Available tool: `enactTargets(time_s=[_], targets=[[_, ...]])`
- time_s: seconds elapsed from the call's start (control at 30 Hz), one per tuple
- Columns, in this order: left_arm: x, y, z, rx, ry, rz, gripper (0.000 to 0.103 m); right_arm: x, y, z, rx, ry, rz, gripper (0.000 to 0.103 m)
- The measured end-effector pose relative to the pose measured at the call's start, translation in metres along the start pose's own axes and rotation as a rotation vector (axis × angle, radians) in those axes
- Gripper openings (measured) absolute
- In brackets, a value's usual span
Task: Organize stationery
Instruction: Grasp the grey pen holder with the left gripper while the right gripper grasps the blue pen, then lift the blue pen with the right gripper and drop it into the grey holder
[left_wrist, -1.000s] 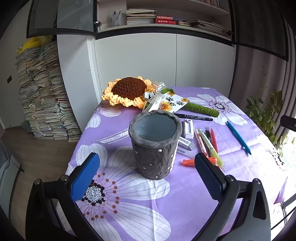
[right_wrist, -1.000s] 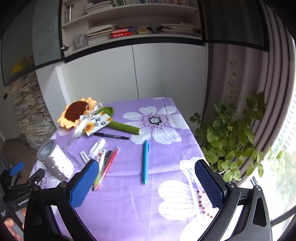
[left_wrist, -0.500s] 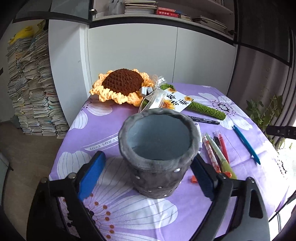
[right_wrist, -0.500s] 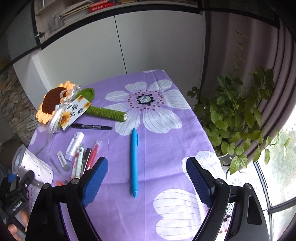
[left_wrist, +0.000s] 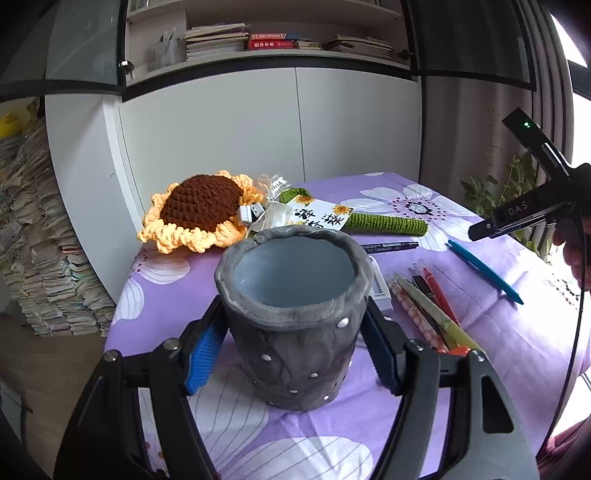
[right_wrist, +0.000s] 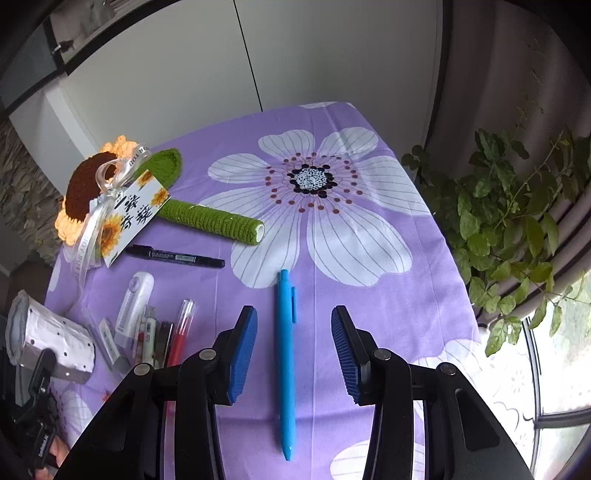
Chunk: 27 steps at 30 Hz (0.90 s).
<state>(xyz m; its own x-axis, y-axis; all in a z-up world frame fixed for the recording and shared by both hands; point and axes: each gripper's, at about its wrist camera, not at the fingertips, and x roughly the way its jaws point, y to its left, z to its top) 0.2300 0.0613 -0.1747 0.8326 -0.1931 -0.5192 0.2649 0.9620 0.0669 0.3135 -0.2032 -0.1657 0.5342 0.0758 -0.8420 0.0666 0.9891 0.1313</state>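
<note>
A grey felt pen cup (left_wrist: 295, 317) stands upright on the purple flowered tablecloth (left_wrist: 184, 295). My left gripper (left_wrist: 291, 354) is shut on it, with a blue pad pressed against each side. The cup is also visible at the left edge (right_wrist: 55, 339) of the right wrist view. A blue pen (right_wrist: 286, 362) lies lengthwise on the cloth. My right gripper (right_wrist: 293, 350) hangs over it with its jaws closing. The pen is between the pads, and neither pad touches it. In the left wrist view the same blue pen (left_wrist: 484, 271) lies to the right of the cup.
A bundle of red, green and patterned pens (left_wrist: 424, 306) lies just right of the cup. Beyond it are a white correction tape (right_wrist: 133, 302) and a black marker (right_wrist: 175, 256). A crochet sunflower (left_wrist: 199, 206) with a tag lies at the back. A leafy plant (right_wrist: 517, 206) stands past the table's right edge.
The left gripper moved forward around the cup and closed on its sides. The right gripper came down over the blue pen and its jaws narrowed around it.
</note>
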Motion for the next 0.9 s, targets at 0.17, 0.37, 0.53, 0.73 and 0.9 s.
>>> enactTargets(time_s=[0.17, 0.37, 0.53, 0.73, 0.9], targets=[[0.001, 0.013, 0.000, -0.076, 0.000, -0.055, 0.070, 0.020, 0.010, 0.014, -0.029, 0.036, -0.021, 0.044], [0.008, 0.013, 0.000, -0.090, 0.036, -0.089, 0.070, 0.044, 0.013, 0.022, -0.032, 0.093, -0.044, 0.044], [0.010, 0.016, -0.001, -0.110, 0.051, -0.102, 0.070, 0.050, 0.013, 0.023, -0.036, 0.101, -0.070, 0.017], [0.010, 0.016, -0.001, -0.108, 0.052, -0.095, 0.070, 0.031, 0.017, 0.024, -0.027, 0.064, -0.019, 0.014], [0.010, 0.016, -0.001, -0.105, 0.054, -0.088, 0.070, -0.023, 0.042, 0.027, -0.078, -0.071, 0.069, 0.014]])
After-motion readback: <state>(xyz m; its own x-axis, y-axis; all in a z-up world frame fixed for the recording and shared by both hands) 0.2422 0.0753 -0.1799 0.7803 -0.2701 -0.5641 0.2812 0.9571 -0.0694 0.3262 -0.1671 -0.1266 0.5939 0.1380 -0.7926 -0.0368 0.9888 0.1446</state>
